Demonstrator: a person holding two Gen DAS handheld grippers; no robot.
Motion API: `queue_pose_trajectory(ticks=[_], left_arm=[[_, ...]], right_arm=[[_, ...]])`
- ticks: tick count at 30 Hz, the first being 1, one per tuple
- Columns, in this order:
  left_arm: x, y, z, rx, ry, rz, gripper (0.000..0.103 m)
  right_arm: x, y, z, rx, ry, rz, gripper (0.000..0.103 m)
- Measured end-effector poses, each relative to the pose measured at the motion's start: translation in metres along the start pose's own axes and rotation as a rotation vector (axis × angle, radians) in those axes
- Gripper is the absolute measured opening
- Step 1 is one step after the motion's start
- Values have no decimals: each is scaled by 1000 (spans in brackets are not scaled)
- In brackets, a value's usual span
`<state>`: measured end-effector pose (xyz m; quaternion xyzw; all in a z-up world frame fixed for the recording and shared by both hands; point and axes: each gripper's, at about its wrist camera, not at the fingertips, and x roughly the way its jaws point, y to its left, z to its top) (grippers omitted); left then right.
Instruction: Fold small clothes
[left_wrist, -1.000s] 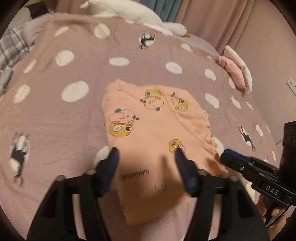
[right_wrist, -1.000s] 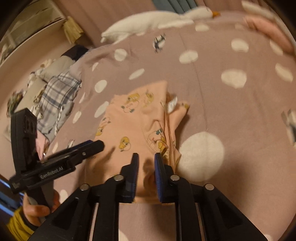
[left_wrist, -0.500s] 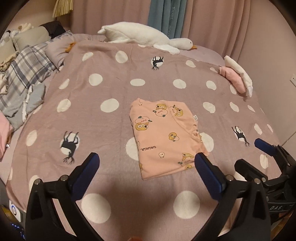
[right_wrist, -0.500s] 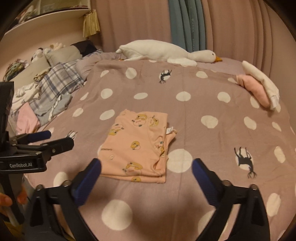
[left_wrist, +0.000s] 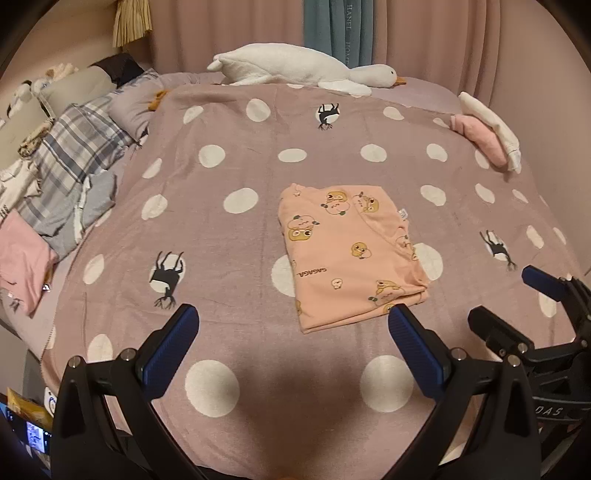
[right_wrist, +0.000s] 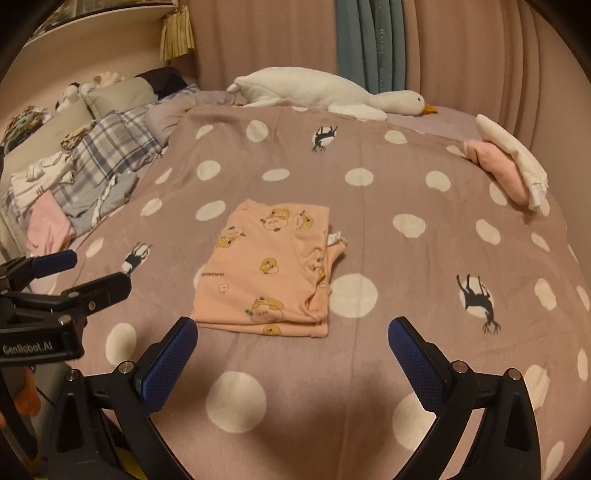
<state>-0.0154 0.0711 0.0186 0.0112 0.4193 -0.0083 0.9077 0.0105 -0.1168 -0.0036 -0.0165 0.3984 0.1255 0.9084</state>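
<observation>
Both the left gripper (left_wrist: 291, 332) and the right gripper (right_wrist: 291, 343) had just been opening and hung spread, empty, above the bedspread (left_wrist: 229, 243). The garment (left_wrist: 351, 251) lay folded mid-bed, just beyond both. It looked light, soft and limp; pinching its stacked near edge seemed safest.

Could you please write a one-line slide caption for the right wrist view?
Right gripper open above the folded peach garment on the polka-dot blanket.

Dim warm light, pink curtains (left_wrist: 443, 40), teal curtain (left_wrist: 336, 33), polka-dot bed (left_wrist: 258, 369).
</observation>
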Motion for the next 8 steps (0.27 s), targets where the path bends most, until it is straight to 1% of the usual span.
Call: queue_pose_trajectory(ticks=[4, 8], left_arm=[[-3, -1, -1, 3, -9, -9, 103], [-4, -2, 0, 7, -11, 0, 103]], right_arm=[[0, -1, -1, 14, 8, 0, 102], [-1, 0, -1, 15, 9, 4, 102]])
